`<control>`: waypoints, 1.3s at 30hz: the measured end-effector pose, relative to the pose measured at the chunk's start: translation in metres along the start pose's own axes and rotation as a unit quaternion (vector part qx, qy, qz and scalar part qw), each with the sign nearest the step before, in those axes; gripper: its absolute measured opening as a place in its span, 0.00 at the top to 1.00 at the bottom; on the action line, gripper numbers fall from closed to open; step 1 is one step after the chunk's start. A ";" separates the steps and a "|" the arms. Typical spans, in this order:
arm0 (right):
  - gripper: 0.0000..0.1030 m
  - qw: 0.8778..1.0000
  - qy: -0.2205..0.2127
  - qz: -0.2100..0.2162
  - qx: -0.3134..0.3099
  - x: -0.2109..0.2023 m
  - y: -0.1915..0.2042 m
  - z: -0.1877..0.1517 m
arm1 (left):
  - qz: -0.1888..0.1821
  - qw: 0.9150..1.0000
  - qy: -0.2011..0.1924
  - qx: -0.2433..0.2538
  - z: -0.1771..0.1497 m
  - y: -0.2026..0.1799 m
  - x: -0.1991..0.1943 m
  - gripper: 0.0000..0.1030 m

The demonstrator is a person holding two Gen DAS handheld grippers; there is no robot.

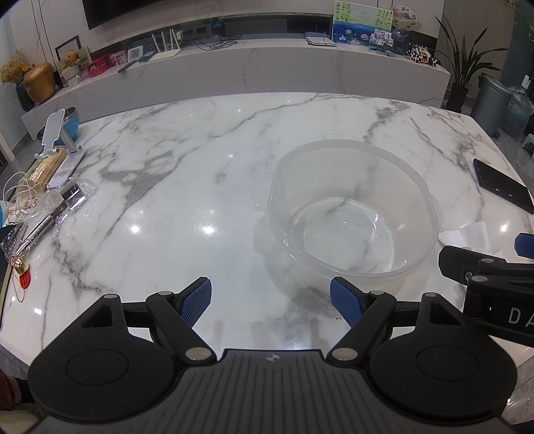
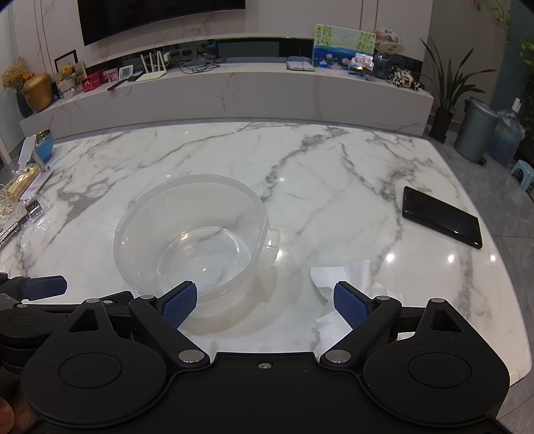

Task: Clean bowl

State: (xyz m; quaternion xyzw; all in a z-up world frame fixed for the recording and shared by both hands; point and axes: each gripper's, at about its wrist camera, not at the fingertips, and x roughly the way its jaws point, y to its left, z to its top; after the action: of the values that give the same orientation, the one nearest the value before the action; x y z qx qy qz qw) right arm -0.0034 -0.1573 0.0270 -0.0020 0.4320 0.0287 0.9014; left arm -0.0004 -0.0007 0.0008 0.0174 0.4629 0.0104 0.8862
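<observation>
Two grippers, left gripper [image 1: 271, 302] and right gripper [image 2: 266, 303], spread wide, holding nothing; clear bowl [image 2: 190, 233] upright, mouth up, round, tab handles left-right on marble table [image 2: 333, 167]; white tissue [image 2: 347, 270] beside; black phone [image 2: 442, 217] farther right

I look over a white marble tabletop [image 2: 300, 173] with grey veins, glossy with spots of ceiling light. Beyond it runs a long low marble console [image 2: 233, 90] against a pale stone wall, under a dark TV [image 2: 160, 16]. On the console stand a router [image 2: 152, 68], a gold vase [image 2: 37, 90] and a painting [image 2: 343, 45]. At right, on grey floor tiles, stand a plant [image 2: 447, 90] and a grey bin [image 2: 475, 130].
</observation>
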 end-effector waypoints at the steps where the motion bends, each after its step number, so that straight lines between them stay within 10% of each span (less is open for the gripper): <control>1: 0.14 1.000 0.000 0.000 0.000 0.000 0.000 0.000 | 0.000 1.000 0.000 0.000 0.000 0.000 0.000 0.24; 39: 0.14 1.000 0.001 -0.010 0.013 0.003 -0.014 0.001 | -0.009 1.000 -0.002 0.002 0.003 -0.006 0.003 0.24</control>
State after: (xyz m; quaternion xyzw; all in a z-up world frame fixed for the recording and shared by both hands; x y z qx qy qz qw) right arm -0.0003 -0.1716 0.0251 0.0054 0.4327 0.0145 0.9014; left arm 0.0037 -0.0070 0.0003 0.0154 0.4612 0.0018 0.8872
